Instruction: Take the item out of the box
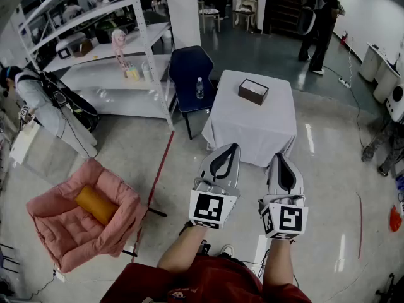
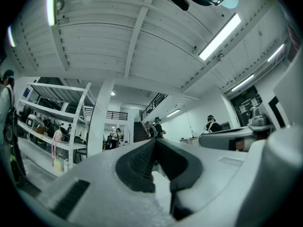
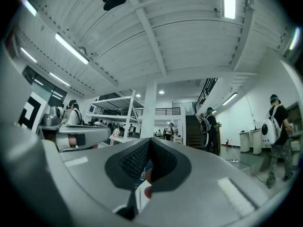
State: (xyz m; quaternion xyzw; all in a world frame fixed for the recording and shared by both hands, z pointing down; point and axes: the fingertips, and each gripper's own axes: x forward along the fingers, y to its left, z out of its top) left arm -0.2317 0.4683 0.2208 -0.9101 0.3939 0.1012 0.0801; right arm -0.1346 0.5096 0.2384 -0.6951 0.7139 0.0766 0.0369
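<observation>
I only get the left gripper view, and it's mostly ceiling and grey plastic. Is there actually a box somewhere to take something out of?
Observer: Yes. The head view shows a dark, open box on a white-draped table, ahead of both grippers.
Operator: Is either claw touching it?
Observer: No. The left gripper and the right gripper are held in the air, well short of the box, pointing towards it.
Operator: And the other claw, open or closed?
Observer: The right gripper view shows its jaws together, with nothing between them.
</observation>
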